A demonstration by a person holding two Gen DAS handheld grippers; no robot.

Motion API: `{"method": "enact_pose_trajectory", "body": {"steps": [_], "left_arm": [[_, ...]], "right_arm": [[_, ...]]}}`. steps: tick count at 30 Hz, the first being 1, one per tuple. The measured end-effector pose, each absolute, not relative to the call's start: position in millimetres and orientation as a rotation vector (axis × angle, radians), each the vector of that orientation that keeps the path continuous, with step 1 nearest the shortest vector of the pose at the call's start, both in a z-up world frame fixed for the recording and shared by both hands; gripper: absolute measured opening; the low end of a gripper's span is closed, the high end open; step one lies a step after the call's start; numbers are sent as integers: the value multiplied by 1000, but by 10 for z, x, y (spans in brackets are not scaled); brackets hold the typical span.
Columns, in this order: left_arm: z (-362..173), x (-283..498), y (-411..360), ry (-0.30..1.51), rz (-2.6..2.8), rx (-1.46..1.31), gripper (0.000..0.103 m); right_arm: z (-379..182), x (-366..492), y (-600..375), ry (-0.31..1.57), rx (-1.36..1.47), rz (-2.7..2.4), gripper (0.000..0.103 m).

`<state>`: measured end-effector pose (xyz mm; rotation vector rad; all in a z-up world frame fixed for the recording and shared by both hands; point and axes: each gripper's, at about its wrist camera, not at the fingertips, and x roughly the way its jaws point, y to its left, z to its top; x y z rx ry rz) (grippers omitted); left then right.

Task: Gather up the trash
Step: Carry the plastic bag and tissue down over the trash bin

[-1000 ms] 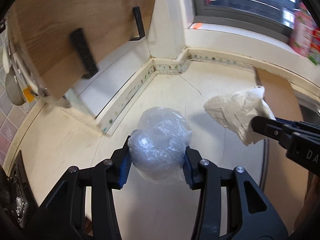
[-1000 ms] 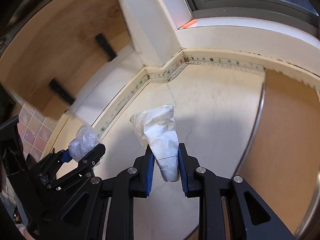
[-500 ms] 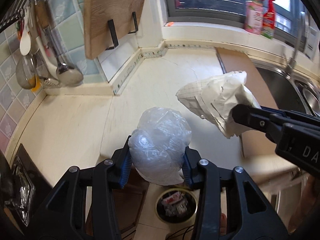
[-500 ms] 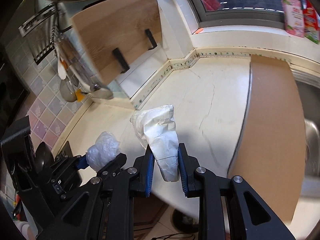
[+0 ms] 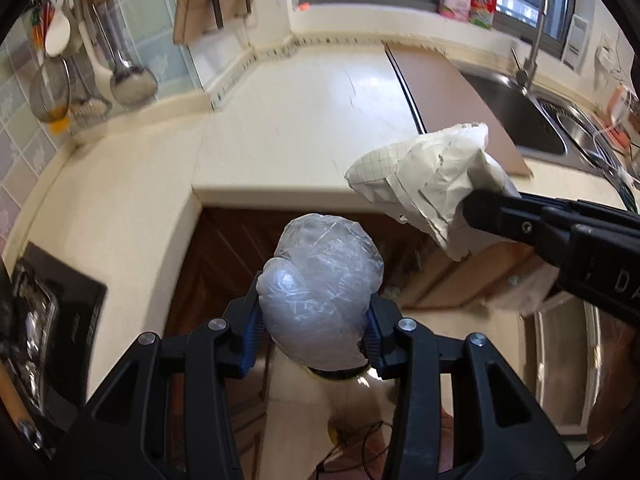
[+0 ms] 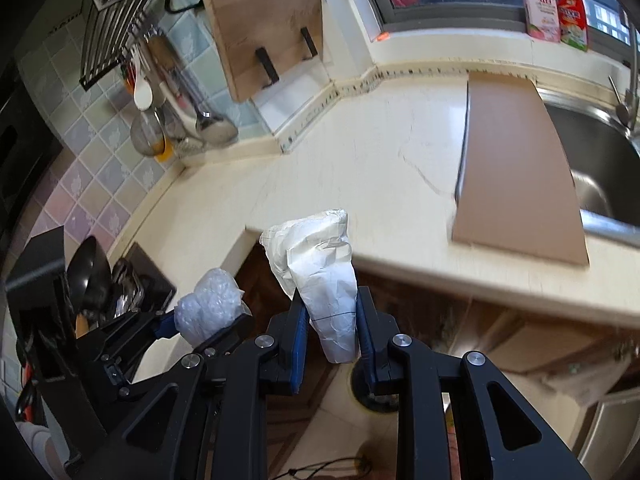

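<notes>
Clear plastic bag (image 5: pixel 320 288) pinched in left gripper (image 5: pixel 314 326) jaws, crumpled paper (image 6: pixel 320 276) pinched in right gripper (image 6: pixel 328 332) jaws, both held off the cream worktop (image 5: pixel 300 120) edge, above the floor.

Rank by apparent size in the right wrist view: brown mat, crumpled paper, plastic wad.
1. brown mat
2. crumpled paper
3. plastic wad
The paper sits nearest the camera, so only apparent size is ranked.

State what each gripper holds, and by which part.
The left gripper grips the plastic wad across its lower half. The right gripper pinches the crumpled paper at its narrow lower end.
</notes>
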<state>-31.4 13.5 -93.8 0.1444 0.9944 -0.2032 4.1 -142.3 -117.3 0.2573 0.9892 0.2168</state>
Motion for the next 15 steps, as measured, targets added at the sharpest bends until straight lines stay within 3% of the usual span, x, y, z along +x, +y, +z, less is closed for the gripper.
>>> {"method": "enact_pose_trajectory", "body": {"steps": [7,15], "left_arm": [[-1403,-478,148,1092,-207,133,39],[-2322,-411,33,1191,-188,116,39]], "right_arm": [[-1654,-279,-1469,1101,288,182,22],[-2586,-419,-1700,1209,314,125,22]]}}
